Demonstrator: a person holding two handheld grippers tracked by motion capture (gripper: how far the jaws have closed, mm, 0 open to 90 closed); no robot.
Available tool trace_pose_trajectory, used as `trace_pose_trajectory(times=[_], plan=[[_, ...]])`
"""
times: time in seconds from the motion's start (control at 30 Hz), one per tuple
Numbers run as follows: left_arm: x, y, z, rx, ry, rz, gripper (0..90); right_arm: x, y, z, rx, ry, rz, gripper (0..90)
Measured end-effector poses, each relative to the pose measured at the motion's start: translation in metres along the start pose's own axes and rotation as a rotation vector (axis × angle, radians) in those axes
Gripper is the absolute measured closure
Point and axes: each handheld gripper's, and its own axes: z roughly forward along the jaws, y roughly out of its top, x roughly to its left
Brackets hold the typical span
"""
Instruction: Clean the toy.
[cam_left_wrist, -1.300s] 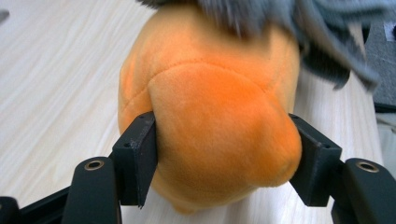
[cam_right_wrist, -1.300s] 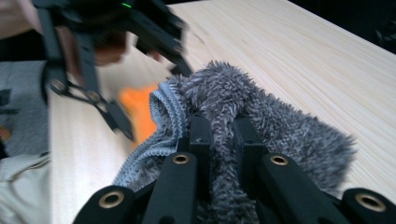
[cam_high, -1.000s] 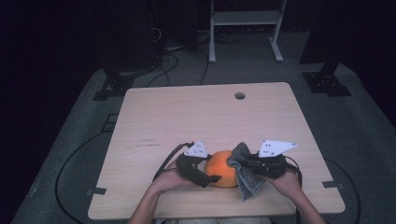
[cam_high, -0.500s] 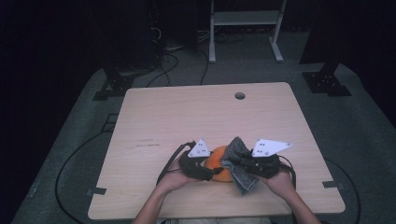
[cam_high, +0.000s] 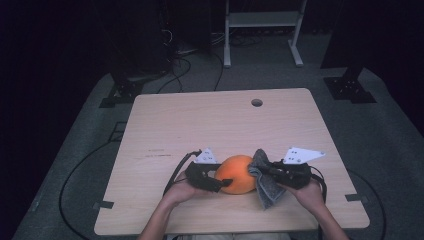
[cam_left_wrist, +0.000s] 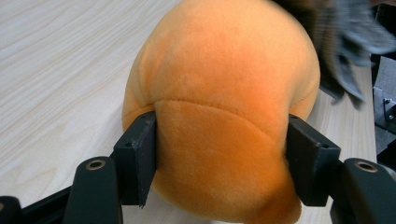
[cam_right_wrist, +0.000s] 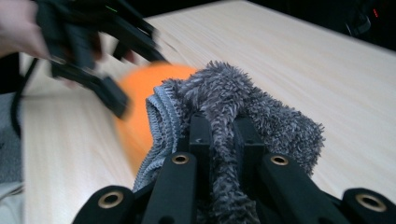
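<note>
Left gripper (cam_left_wrist: 219, 163): jaws, just closing, are squeezing the orange plush toy (cam_left_wrist: 224, 102).
Right gripper (cam_right_wrist: 219, 135): pinching the grey cloth (cam_right_wrist: 243, 107).
Progress: toy steadied; wiping seemingly remaining.

We're looking at a lab or recording studio, not a home. The wooden table (cam_high: 220, 130) stands alone on grey carpet (cam_high: 385, 145) w/ dark surroundings on all sides, so the lit area is just the work spot. The tabletop has a cable grommet hole (cam_high: 257, 102), office-desk style. Black cables (cam_high: 187, 65) snake over the floor behind it, and another cable loop (cam_high: 75, 175) runs beside the table. We see black stand bases (cam_high: 350, 87) at both far corners, prob. for cameras or lights, plus a white metal frame (cam_high: 262, 25) at the back. Tape marks (cam_high: 103, 205) sit on the carpet near the table corners.
</note>
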Motion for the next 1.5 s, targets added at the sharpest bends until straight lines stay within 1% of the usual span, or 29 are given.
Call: trace_pose_trajectory(times=[0.1,0.17,0.2,0.23,0.37,0.47,0.5,0.53,0.6,0.63,0.7,0.77,0.83,0.87,0.9,0.93,0.97,1.0,1.03,1.07,1.1,1.17,1.23,1.27,1.3,1.33,1.4,1.43,1.5], plan=[[0.004,-0.003,-0.003,0.006,-0.005,-0.013,34.1,0.008,0.002,0.012,0.030,0.008,-0.044,80.3],[0.004,-0.004,-0.003,0.001,-0.010,-0.015,34.0,0.003,-0.003,0.015,0.024,0.034,-0.007,80.3],[0.004,-0.004,-0.003,0.001,-0.010,-0.015,33.8,0.003,-0.003,0.015,0.024,0.034,-0.007,80.3],[0.004,-0.004,-0.003,0.000,-0.010,-0.014,33.7,-0.003,-0.009,0.013,0.033,0.029,0.012,80.3],[0.003,-0.005,-0.002,0.005,-0.010,-0.009,32.8,-0.011,-0.025,0.009,0.075,0.000,0.044,80.3],[0.006,-0.007,-0.003,0.003,-0.013,-0.016,32.2,-0.019,-0.032,0.005,0.135,-0.031,0.064,80.2],[0.006,-0.008,-0.003,0.002,-0.014,-0.019,32.1,-0.022,-0.033,0.002,0.134,-0.024,0.075,80.2],[0.006,-0.008,-0.003,0.002,-0.014,-0.019,32.1,-0.023,-0.032,-0.001,0.108,-0.015,0.083,80.2],[0.001,-0.007,-0.001,0.003,-0.022,0.010,32.1,-0.020,-0.021,-0.010,0.005,0.015,0.096,80.2],[-0.001,-0.005,0.000,0.012,-0.022,0.033,32.1,-0.016,-0.013,-0.013,-0.033,0.025,0.085,80.2],[-0.007,-0.002,0.002,0.034,-0.024,0.072,32.1,-0.008,0.000,-0.011,-0.071,0.033,0.057,80.2],[-0.012,0.000,0.002,0.061,-0.042,0.097,30.9,-0.003,0.005,-0.002,-0.054,0.033,0.040,80.1],[-0.013,0.002,-0.001,0.070,-0.068,0.107,25.5,-0.001,0.000,0.010,0.002,0.040,0.027,79.9],[-0.012,0.003,-0.002,0.065,-0.086,0.095,20.7,-0.001,-0.003,0.014,0.020,0.038,0.020,79.8],[-0.008,0.004,-0.005,0.047,-0.101,0.057,18.5,0.000,-0.006,0.017,0.032,0.042,0.019,79.7],[-0.008,0.004,-0.005,0.047,-0.101,0.057,17.2,-0.001,-0.009,0.017,0.036,0.052,0.021,79.7],[-0.003,0.006,-0.004,0.027,-0.089,-0.015,14.7,-0.001,-0.010,0.015,0.035,0.046,0.025,79.7],[-0.002,0.006,0.001,0.054,-0.086,-0.039,10.5,-0.001,-0.011,0.014,0.038,0.043,0.024,79.7],[0.000,0.006,0.005,0.084,-0.100,-0.060,8.4,-0.001,-0.011,0.013,0.040,0.046,0.016,79.7],[0.000,0.006,0.005,0.084,-0.100,-0.060,8.2,-0.001,-0.012,0.013,0.041,0.049,0.015,79.6],[-0.001,0.002,0.012,0.085,-0.110,-0.080,10.2,0.000,-0.012,0.013,0.048,0.049,0.014,79.7],[-0.004,0.003,0.008,0.059,-0.088,-0.045,23.6,-0.001,-0.011,0.012,0.056,0.045,0.010,79.7],[-0.009,0.008,0.002,0.006,-0.037,-0.009,33.2,-0.002,-0.008,0.007,0.045,0.025,0.010,79.9],[-0.013,0.010,0.000,-0.009,-0.008,0.031,34.2,-0.001,-0.004,0.002,0.034,0.003,-0.008,80.0],[-0.018,0.014,-0.001,-0.009,0.035,0.092,34.6,0.002,0.000,-0.002,0.024,-0.024,-0.035,80.1],[-0.024,0.017,0.000,-0.005,0.072,0.132,34.5,0.007,0.005,-0.006,0.007,-0.041,-0.063,80.1],[-0.033,0.021,0.002,-0.032,0.118,0.183,34.1,0.015,0.015,-0.010,-0.026,-0.038,-0.087,80.2],[-0.036,0.022,0.004,-0.040,0.129,0.202,33.9,0.022,0.021,-0.008,-0.041,-0.024,-0.100,80.3],[-0.042,0.023,0.009,-0.029,0.143,0.239,32.7,0.031,0.025,0.001,-0.028,0.004,-0.114,80.2]])
